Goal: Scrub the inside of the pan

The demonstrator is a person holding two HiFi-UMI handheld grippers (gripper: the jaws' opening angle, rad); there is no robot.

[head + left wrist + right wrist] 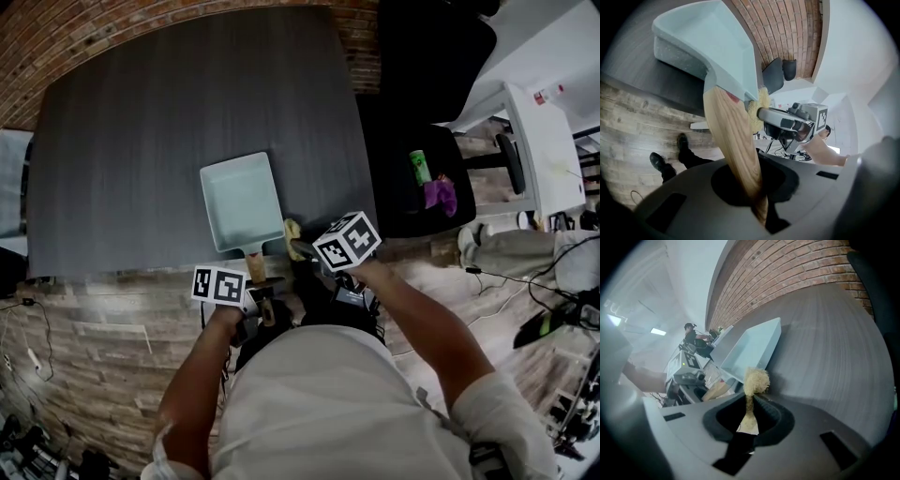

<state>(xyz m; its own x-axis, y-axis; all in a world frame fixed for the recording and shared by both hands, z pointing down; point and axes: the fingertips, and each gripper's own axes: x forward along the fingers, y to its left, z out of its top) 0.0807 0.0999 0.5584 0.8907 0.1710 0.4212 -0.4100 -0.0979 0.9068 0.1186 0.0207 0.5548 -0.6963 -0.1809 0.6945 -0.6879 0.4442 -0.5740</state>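
Note:
A pale blue square pan (241, 201) rests on the dark table near its front edge, its wooden handle (255, 264) sticking out over the edge. My left gripper (262, 302) is shut on that handle (736, 140), and the pan (712, 42) tilts up in the left gripper view. Just right of the handle, my right gripper (298, 246) is shut on a yellow fibrous scrubber (292, 229). In the right gripper view the scrubber (754, 380) pokes from the jaws beside the pan's (752, 350) near corner, outside the pan.
A dark grey table (169, 112) stretches back to a brick wall (56, 37). A black chair (412, 178) with a green item and a purple item stands at the right. White furniture and cables lie farther right, over a wood floor (94, 319).

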